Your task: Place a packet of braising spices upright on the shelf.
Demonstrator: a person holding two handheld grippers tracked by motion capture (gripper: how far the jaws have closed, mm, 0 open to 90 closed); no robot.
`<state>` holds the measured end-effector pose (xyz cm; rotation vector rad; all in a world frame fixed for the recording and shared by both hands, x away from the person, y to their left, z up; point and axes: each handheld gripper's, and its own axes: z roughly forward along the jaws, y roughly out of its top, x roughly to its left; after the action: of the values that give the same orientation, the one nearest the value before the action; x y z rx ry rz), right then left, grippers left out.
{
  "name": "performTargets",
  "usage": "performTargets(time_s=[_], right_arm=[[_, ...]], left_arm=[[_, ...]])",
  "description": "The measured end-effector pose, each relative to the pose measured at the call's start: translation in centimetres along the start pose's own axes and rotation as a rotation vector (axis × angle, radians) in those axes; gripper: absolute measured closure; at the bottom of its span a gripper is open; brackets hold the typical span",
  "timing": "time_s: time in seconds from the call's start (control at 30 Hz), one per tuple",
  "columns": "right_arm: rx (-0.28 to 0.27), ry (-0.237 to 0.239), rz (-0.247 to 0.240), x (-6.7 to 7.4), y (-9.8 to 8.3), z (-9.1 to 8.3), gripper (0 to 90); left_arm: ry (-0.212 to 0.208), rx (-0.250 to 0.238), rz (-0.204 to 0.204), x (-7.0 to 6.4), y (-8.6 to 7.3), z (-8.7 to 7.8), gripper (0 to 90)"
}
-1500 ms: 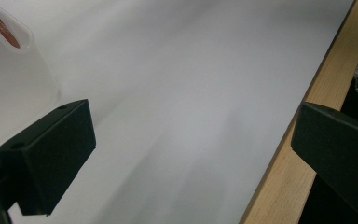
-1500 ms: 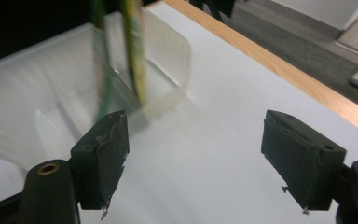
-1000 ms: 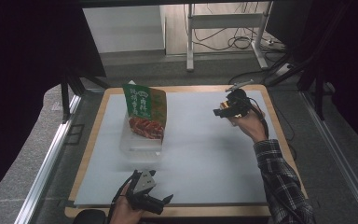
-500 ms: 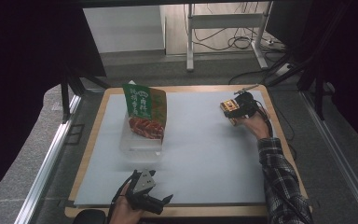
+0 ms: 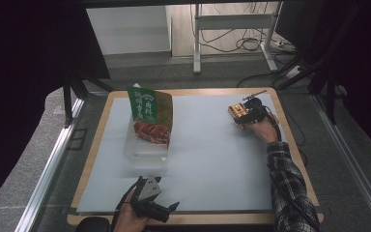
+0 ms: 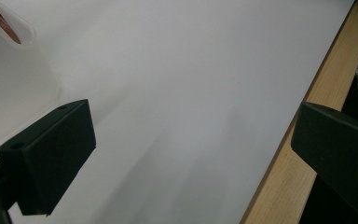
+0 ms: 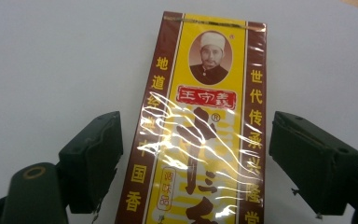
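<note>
A yellow and brown box (image 7: 200, 135) in clear wrap lies flat on the white mat (image 5: 207, 159), at the far right in the high view (image 5: 236, 110). My right gripper (image 7: 193, 140) straddles it. Its jaws have just been opening, and a thin gap shows on each side of the box, so they stand open around it. In the high view the right gripper (image 5: 245, 116) sits low on the mat. Near the front edge, my left gripper (image 5: 169, 211) rests wide open and holds nothing (image 6: 191, 158).
A green and orange food bag (image 5: 150, 116) stands upright in a clear container (image 5: 142, 152) on the left half of the mat; its corner (image 6: 2, 23) shows in the left gripper view. The mat lies on a wooden board (image 5: 290, 145). Table legs and cables sit beyond the far edge.
My right hand came down and a little forward with the box, from above the mat to resting on it. The left hand stayed put.
</note>
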<state>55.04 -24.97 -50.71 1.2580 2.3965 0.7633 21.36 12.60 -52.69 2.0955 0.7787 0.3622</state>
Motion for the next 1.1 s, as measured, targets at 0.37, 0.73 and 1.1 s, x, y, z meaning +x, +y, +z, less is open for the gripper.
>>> performTargets(time_s=[0.37,0.73,1.1], right_arm=[[0.039,-0.021,0.006,0.2,-0.1,-0.1,32.1],[-0.026,0.024,-0.038,1.5,0.0,-3.5,32.3],[-0.051,0.099,-0.151,4.9,-1.5,-7.7,32.3]], left_arm=[[0.0,0.0,0.002,0.0,0.0,0.0,0.0],[0.005,0.003,0.003,-0.1,0.0,0.1,0.0],[0.007,0.001,0.006,-0.2,0.1,0.1,0.0]])
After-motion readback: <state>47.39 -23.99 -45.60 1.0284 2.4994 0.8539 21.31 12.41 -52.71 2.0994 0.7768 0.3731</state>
